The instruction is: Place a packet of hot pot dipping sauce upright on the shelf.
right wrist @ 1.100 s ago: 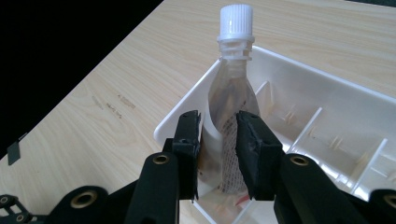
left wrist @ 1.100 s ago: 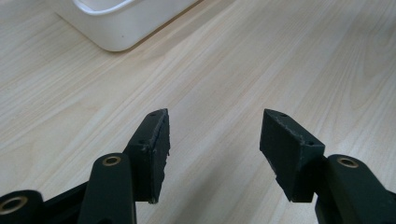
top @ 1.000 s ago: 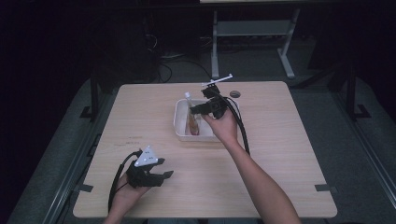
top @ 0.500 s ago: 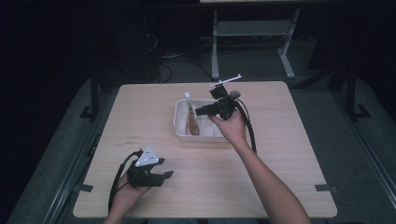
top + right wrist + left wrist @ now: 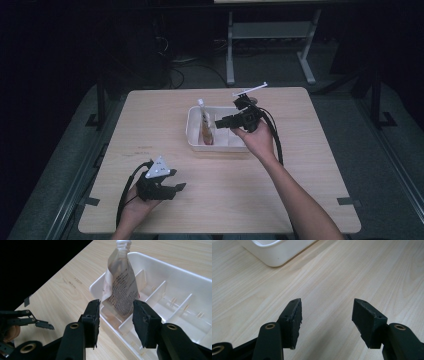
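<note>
A white divided tray [image 5: 195, 139] sits on the wooden table, right of centre. A soft printed pouch [image 5: 206, 129] with a white screw spout leans upright in its left compartment [image 5: 122, 287]. My right gripper [image 5: 223, 121] hovers over the tray's middle, pointing left at the pouch. Its jaws have just been opening; they stand open [image 5: 116, 315], short of the pouch, and neither pad touches it. My left gripper [image 5: 176, 188] rests low over the table at the front left. It is open [image 5: 325, 320] with bare wood between its pads.
The tray's other compartments [image 5: 175, 302] hold nothing. The tray's corner [image 5: 274, 255] lies ahead of the left gripper. Bare wood stretches right of the tray [image 5: 310, 150]. A metal stand [image 5: 270, 35] is on the dark floor beyond the table's far edge.
The right gripper drew back to the right, away from the pouch, while its jaws spread. The pouch stays leaning in the tray. The left gripper has not moved.
</note>
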The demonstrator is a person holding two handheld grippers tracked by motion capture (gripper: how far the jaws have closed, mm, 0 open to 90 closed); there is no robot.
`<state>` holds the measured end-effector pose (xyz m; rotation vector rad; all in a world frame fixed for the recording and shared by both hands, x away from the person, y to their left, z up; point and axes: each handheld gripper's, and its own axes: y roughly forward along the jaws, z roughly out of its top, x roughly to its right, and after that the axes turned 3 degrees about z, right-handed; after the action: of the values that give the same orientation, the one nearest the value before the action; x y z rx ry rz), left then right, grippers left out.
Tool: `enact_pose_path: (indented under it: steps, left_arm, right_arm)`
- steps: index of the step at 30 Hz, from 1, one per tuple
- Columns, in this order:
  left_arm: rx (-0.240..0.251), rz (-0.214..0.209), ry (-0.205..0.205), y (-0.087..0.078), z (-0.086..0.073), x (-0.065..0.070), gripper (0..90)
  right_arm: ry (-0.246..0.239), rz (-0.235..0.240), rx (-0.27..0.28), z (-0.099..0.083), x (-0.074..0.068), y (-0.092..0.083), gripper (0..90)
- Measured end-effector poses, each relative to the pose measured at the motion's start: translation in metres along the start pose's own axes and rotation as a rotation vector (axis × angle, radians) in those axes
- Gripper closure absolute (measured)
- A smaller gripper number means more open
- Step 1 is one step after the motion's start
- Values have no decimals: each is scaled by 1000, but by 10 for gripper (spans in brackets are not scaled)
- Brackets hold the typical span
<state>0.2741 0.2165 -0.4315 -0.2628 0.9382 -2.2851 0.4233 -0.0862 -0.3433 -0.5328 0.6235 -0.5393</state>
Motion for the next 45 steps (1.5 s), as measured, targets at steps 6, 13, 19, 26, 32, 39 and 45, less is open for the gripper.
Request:
enact_pose_path:
  steps: [6,13,19,26,32,39,45]
  left_arm:
    - [0,1,1,0,0,0,407]
    - [0,-1,1,0,0,0,406]
    - [-1,2,2,1,0,0,407]
    - [-4,1,4,1,0,0,407]
    - [-3,0,4,1,0,0,407]
    - [-3,-1,3,1,0,0,406]
    - [-3,1,3,1,0,1,403]
  right_arm:
    - [-13,11,6,-4,0,-4,534]
    - [-34,24,-6,-12,0,-9,512]
    - [-51,33,-26,-19,0,-12,513]
    - [-56,54,-35,-24,1,-19,504]
    - [-55,60,-45,-32,3,-25,478]
    - [-48,69,-44,-44,7,-31,465]
    - [-40,72,-39,-52,11,-35,456]
